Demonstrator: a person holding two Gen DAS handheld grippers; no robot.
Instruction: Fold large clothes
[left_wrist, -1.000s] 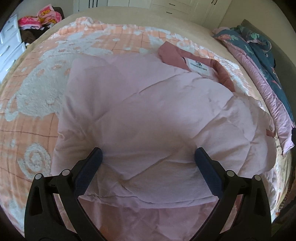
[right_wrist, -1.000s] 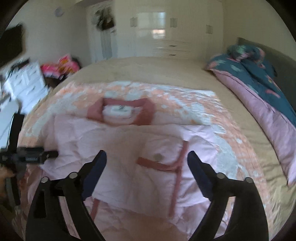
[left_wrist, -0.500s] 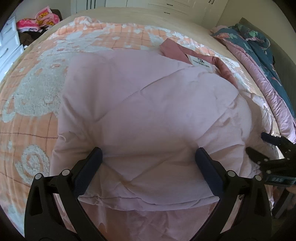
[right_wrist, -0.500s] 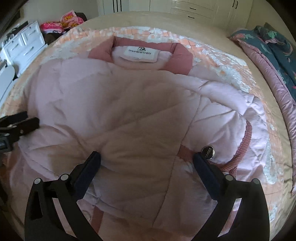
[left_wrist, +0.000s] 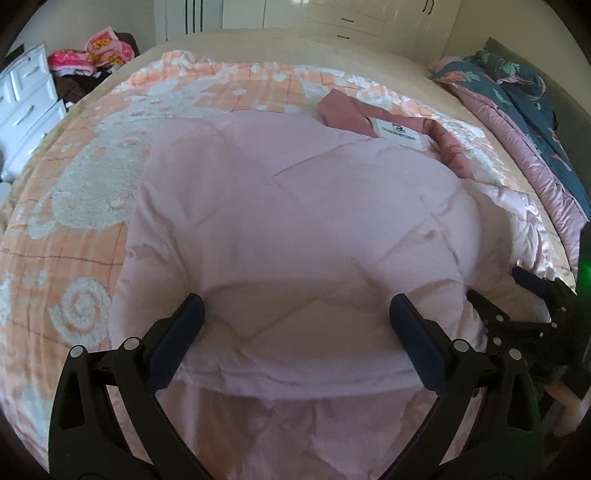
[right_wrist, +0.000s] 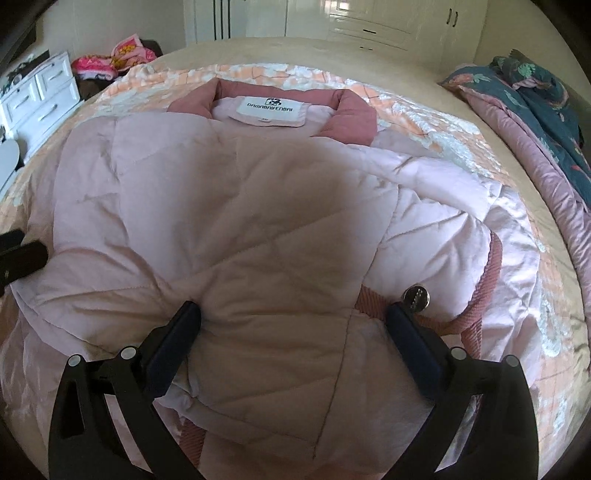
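A pale pink quilted jacket (left_wrist: 295, 206) lies spread on the bed, puffed up and partly folded over itself. Its dark pink collar (right_wrist: 354, 110) with a white label (right_wrist: 269, 109) points away from me. A metal snap button (right_wrist: 416, 297) sits on ribbed pink trim by the right finger. My left gripper (left_wrist: 297, 310) stands wide open, its fingers resting on the jacket's near left part. My right gripper (right_wrist: 293, 314) is also wide open, its fingers down on the near right part. Neither pinches any cloth. Each gripper shows at the edge of the other's view: the right gripper (left_wrist: 495, 282), the left gripper (right_wrist: 26, 243).
An orange and white patterned blanket (left_wrist: 74, 192) lies under the jacket. A teal and pink duvet (left_wrist: 517, 110) is bunched along the bed's right side. White drawers (left_wrist: 26, 99) and a pile of bright clothes (left_wrist: 96, 51) stand at the far left, wardrobes (right_wrist: 369, 22) behind.
The right gripper has come down and forward onto the jacket and opened a little wider; it now shows at the left wrist view's right edge. The left gripper has hardly moved.
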